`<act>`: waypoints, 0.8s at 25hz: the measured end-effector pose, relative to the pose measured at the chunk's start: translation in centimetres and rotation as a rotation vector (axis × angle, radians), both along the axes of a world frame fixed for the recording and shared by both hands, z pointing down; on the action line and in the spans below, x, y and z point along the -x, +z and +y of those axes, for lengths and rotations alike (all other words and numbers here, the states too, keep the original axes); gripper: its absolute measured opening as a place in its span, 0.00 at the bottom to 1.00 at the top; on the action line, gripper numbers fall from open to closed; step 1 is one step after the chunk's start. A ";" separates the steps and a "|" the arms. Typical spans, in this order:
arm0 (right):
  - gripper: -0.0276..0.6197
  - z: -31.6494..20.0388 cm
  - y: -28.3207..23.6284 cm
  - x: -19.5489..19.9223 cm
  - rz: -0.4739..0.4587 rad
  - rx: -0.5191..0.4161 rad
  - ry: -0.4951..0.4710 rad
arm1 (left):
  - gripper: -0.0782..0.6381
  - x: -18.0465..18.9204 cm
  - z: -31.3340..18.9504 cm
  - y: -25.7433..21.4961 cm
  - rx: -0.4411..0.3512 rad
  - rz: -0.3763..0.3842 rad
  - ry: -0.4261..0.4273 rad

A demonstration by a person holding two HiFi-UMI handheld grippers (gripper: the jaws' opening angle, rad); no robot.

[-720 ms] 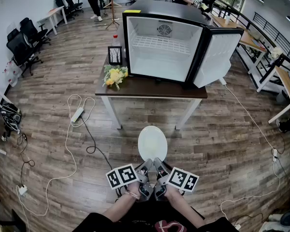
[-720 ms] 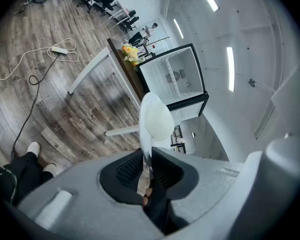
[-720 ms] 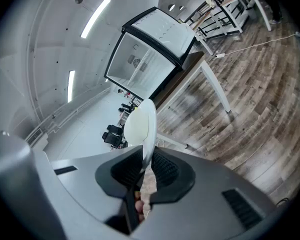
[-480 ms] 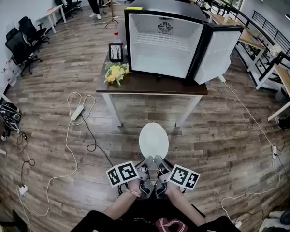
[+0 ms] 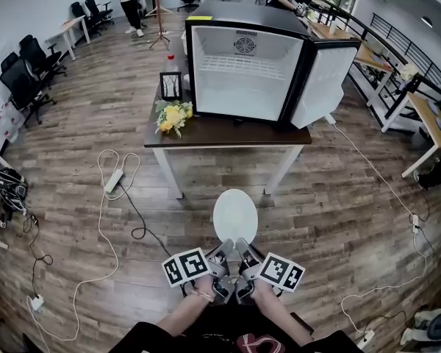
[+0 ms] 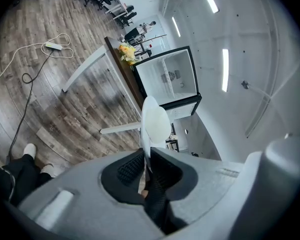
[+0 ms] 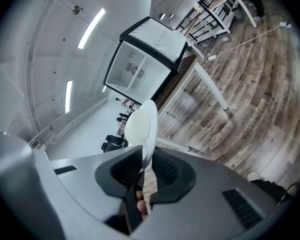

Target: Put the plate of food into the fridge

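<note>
Left gripper [image 5: 223,250] and right gripper [image 5: 242,248] each pinch the near rim of the plate [image 5: 235,215]: stiff, light, likely slippery, breakable.

Left gripper [image 5: 226,247] clamped, right gripper [image 5: 242,245] clamped alongside

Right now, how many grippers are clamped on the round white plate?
2. The left gripper pinches the round white plate at its near rim, on the left; the right gripper pinches the same rim just beside it. Neither grip is hidden.
</note>
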State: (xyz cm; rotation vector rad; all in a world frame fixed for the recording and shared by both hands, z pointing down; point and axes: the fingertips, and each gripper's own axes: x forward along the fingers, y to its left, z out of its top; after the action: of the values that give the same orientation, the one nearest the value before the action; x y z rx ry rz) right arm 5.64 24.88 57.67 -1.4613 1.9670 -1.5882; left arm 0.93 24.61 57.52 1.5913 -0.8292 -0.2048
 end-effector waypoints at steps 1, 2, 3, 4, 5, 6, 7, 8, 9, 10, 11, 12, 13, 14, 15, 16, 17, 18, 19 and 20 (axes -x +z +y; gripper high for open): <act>0.15 0.0 0.0 0.2 0.003 -0.004 0.007 | 0.17 0.2 -0.1 0.0 -0.003 0.001 0.007; 0.15 -0.1 -0.1 0.4 0.006 -0.009 0.014 | 0.17 0.4 -0.2 -0.1 -0.006 0.001 0.013; 0.15 -0.2 -0.1 0.6 0.009 -0.015 0.020 | 0.17 0.6 -0.3 -0.1 -0.011 0.000 0.021; 0.15 -0.3 -0.2 0.8 0.012 -0.022 0.025 | 0.17 0.8 -0.5 -0.2 -0.016 -0.002 0.029; 0.15 -0.5 -0.2 1.1 0.016 -0.029 0.030 | 0.17 1.1 -0.7 -0.3 -0.020 -0.004 0.036; 0.15 -0.6 -0.3 1.4 0.019 -0.033 0.034 | 0.16 1.4 -0.8 -0.3 -0.024 -0.004 0.043; 0.15 -0.8 -0.4 1.7 0.023 -0.037 0.037 | 0.16 1.7 -1.0 -0.4 -0.027 -0.003 0.047; 0.15 -1.0 -0.5 2.1 0.028 -0.040 0.039 | 0.17 2.1 -1.2 -0.5 -0.029 -0.001 0.051; 0.15 -1.1 -0.5 2.5 0.033 -0.042 0.041 | 0.17 2.5 -1.3 -0.5 -0.030 0.002 0.054; 0.15 -1.1 -0.6 2.8 0.039 -0.044 0.042 | 0.17 2.8 -1.4 -0.5 -0.030 0.006 0.058; 0.15 -1.1 -0.6 3.1 0.045 -0.046 0.043 | 0.17 3.0 -1.4 -0.5 -0.030 0.011 0.062; 0.15 -1.1 -0.6 3.3 0.051 -0.048 0.045 | 0.17 3.2 -1.4 -0.5 -0.030 0.015 0.065; 0.15 -1.0 -0.6 3.4 0.058 -0.049 0.046 | 0.17 3.3 -1.3 -0.5 -0.030 0.018 0.068; 0.15 -1.0 -0.6 3.5 0.064 -0.050 0.047 | 0.17 3.4 -1.4 -0.4 -0.030 0.020 0.071; 0.15 -1.1 -0.6 3.6 0.067 -0.052 0.047 | 0.17 3.6 -1.4 -0.4 -0.031 0.022 0.072; 0.16 -1.1 -0.6 3.8 0.069 -0.052 0.048 | 0.17 3.7 -1.4 -0.4 -0.032 0.022 0.073; 0.16 -1.1 -0.6 3.9 0.070 -0.052 0.049 | 0.17 3.8 -1.5 -0.4 -0.034 0.021 0.075; 0.16 -1.2 -0.6 3.9 0.071 -0.053 0.049 | 0.17 3.9 -1.5 -0.4 -0.036 0.018 0.076; 0.16 -1.3 -0.6 4.0 0.072 -0.055 0.049 | 0.17 4.0 -1.6 -0.4 -0.038 0.016 0.076; 0.16 -1.4 -0.6 4.1 0.076 -0.058 0.045 | 0.17 4.1 -1.7 -0.4 -0.039 0.014 0.076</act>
State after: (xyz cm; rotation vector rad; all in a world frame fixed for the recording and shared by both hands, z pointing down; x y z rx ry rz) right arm 1.50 23.52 57.04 -1.5534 1.9884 -1.4656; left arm -3.14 22.91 57.08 1.6530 -0.7564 -0.1787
